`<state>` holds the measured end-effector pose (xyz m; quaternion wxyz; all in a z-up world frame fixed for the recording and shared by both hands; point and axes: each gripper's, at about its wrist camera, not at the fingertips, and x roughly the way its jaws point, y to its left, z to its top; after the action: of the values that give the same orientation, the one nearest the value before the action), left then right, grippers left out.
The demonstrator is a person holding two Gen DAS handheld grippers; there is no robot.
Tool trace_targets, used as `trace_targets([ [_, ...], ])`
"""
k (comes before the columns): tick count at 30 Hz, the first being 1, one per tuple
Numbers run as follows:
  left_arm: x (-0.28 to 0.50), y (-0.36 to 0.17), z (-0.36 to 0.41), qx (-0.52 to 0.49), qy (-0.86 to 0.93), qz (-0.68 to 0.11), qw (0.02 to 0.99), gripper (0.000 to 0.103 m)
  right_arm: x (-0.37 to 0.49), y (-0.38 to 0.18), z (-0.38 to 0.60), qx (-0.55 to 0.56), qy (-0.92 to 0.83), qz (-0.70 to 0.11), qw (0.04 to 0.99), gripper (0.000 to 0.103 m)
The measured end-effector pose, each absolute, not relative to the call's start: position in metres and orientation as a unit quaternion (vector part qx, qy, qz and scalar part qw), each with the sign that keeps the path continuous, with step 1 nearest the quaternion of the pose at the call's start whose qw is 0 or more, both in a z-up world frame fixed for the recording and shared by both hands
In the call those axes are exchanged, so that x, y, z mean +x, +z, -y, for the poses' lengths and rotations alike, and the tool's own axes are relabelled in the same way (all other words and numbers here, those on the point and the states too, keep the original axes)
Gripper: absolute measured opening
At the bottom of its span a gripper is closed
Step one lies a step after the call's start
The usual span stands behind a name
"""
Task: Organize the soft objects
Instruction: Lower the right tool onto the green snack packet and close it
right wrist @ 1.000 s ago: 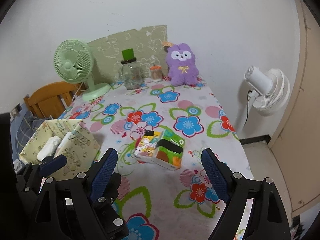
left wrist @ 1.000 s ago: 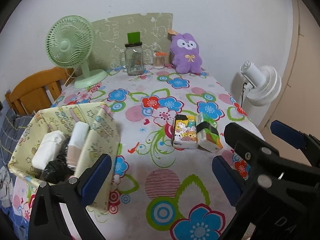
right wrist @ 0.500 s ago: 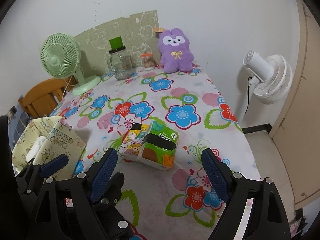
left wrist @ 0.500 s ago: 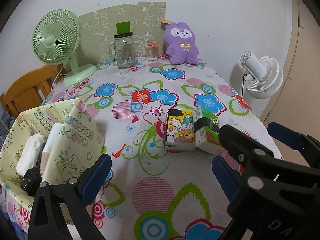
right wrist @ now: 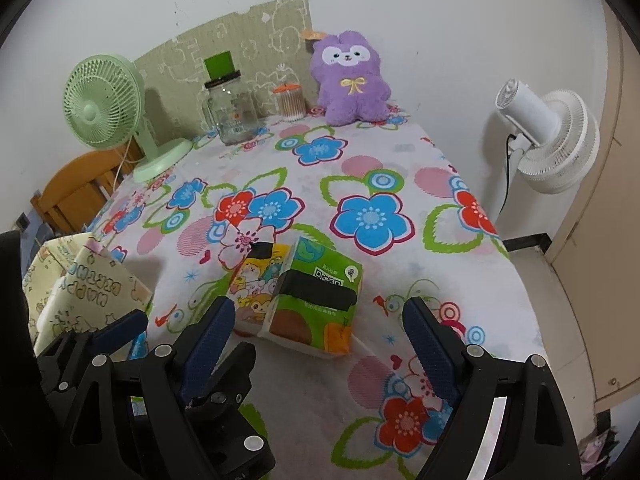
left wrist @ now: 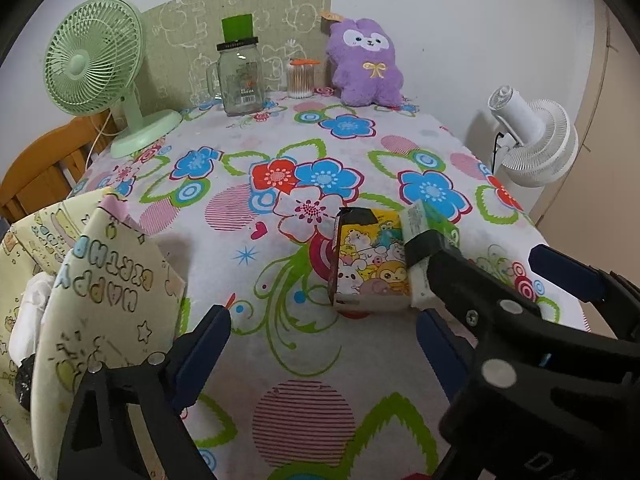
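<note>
Two soft tissue packs lie side by side mid-table: a yellow cartoon pack (left wrist: 370, 264) (right wrist: 256, 276) and a green pack (right wrist: 320, 300) (left wrist: 430, 236). A purple plush toy (left wrist: 366, 64) (right wrist: 350, 78) sits at the far edge by the wall. A yellow "Happy Birthday" fabric bag (left wrist: 92, 300) (right wrist: 86, 284) at the left holds rolled white and dark soft items (left wrist: 24, 320). My left gripper (left wrist: 320, 344) is open and empty, hovering short of the yellow pack. My right gripper (right wrist: 316, 332) is open and empty, just before the green pack.
A green desk fan (left wrist: 100, 68), a glass jar with a green lid (left wrist: 240, 76) and a cotton-swab jar (left wrist: 302, 78) stand at the back. A white fan (right wrist: 548, 136) stands off the table's right edge. A wooden chair (right wrist: 80, 188) is at left.
Both grippers have moved forward and lower toward the tissue packs, which now look larger and nearer. The bag has slid toward the left edge of both views. Both jaws stay open.
</note>
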<state>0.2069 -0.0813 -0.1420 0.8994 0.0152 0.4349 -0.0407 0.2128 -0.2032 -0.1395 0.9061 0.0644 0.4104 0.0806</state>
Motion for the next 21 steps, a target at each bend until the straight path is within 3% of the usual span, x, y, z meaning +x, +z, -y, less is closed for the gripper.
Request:
trace_targets([
  [10,0.219,-0.156,0.082,0.017,-0.045,-0.452,0.891,0.09,0.232,-0.157,0.199,0.071,0.083,-0.432,0.895,0.088],
  [16,0.221,-0.16,0.083,0.022,-0.043,-0.456,0.889,0.09,0.239,-0.172,0.196,0.075,0.102,-0.464,0.877,0.064],
  [21,0.222,-0.159,0.086,0.024,-0.041,-0.455,0.889,0.09,0.236,-0.17,0.195,0.068,0.11,-0.458,0.879,0.058],
])
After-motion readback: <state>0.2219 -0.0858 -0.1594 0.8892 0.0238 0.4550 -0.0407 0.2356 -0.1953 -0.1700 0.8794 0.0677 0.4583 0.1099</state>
